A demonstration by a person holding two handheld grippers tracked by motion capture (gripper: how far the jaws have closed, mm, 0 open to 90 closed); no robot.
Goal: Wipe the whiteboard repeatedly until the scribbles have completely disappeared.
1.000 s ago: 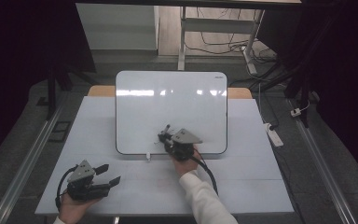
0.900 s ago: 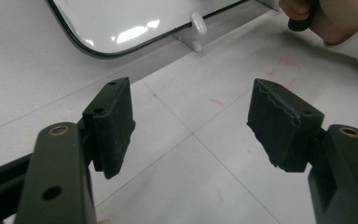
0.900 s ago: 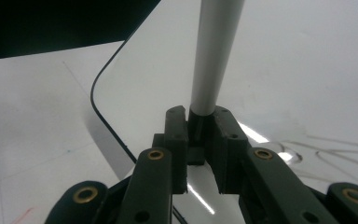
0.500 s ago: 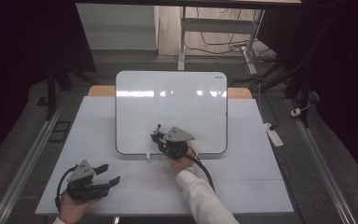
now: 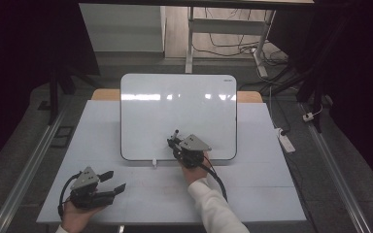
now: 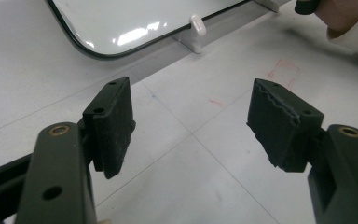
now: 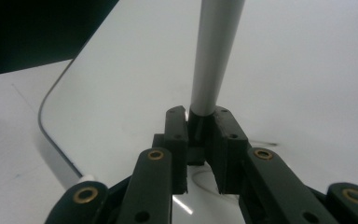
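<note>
The right tool (image 7: 196,140) has its two black jaws pressed together on the dark end of a slim grey-barrelled marker pen (image 7: 214,51); in the right gripper view the barrel runs straight up and away from the jaws, over the glossy face of the white rectangular whiteboard with a thin dark rim (image 5: 177,114); in the high view the same tool (image 5: 178,145) sits over the board's lower edge, right of centre, the pen (image 5: 175,134) pointing away from the person. Pinching it by one end and keeping it in line with the jaws looks like a writing hold, judged from the free end aimed over the board; whether the tip touches the board cannot be told. The board lies flat on the pale white surface (image 5: 267,194), its near edge fitted with a small white clip or stub (image 5: 154,162); the board's face appears bare.

The left tool (image 6: 191,126) is spread wide and holds nothing; in the high view it (image 5: 112,180) rests low at the near left corner of the surface, well apart from the board; probably parked there to keep clear of the writing arm. Faint reddish marks (image 6: 284,70) show on the surface near the right sleeve.
</note>
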